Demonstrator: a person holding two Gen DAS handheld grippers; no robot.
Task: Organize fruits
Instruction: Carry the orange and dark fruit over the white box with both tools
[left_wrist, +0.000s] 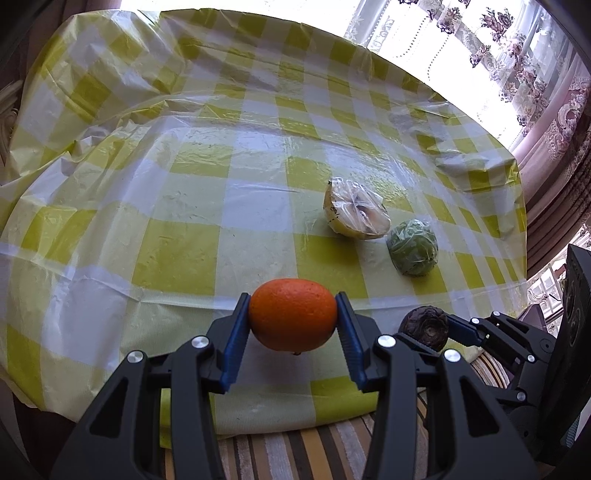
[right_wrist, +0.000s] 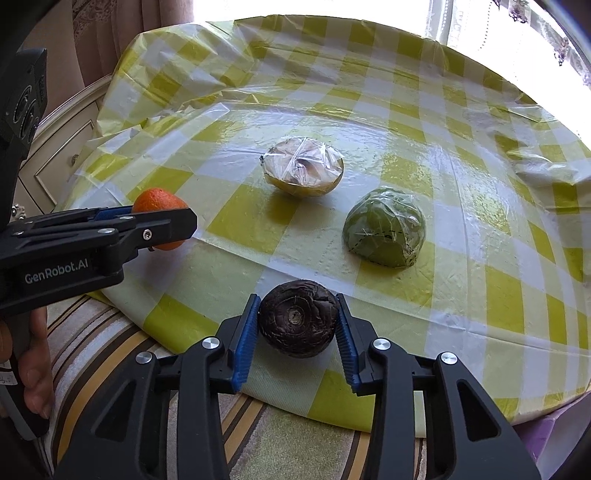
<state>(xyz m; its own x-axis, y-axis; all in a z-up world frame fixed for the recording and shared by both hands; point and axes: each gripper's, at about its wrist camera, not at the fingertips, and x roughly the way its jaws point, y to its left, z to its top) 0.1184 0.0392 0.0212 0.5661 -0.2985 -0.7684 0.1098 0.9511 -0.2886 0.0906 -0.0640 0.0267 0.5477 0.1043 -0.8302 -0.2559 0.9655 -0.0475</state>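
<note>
My left gripper (left_wrist: 292, 318) is shut on an orange (left_wrist: 292, 314) and holds it above the table's near edge. It shows from the side in the right wrist view (right_wrist: 162, 225), with the orange (right_wrist: 157, 199) between its fingers. My right gripper (right_wrist: 298, 323) is shut on a dark brown wrinkled fruit (right_wrist: 298, 318), also over the near edge; it shows in the left wrist view (left_wrist: 424, 326) at the right. A yellow fruit half wrapped in film (right_wrist: 304, 171) and a green wrapped fruit half (right_wrist: 386, 227) lie on the table beyond both grippers.
The round table (right_wrist: 480, 184) wears a yellow and white checked plastic cloth, wrinkled at the left and far sides. A striped cushion (right_wrist: 110, 343) lies below the near edge. A white cabinet (right_wrist: 55, 155) stands at the left. Curtains and a bright window (left_wrist: 480, 55) are behind.
</note>
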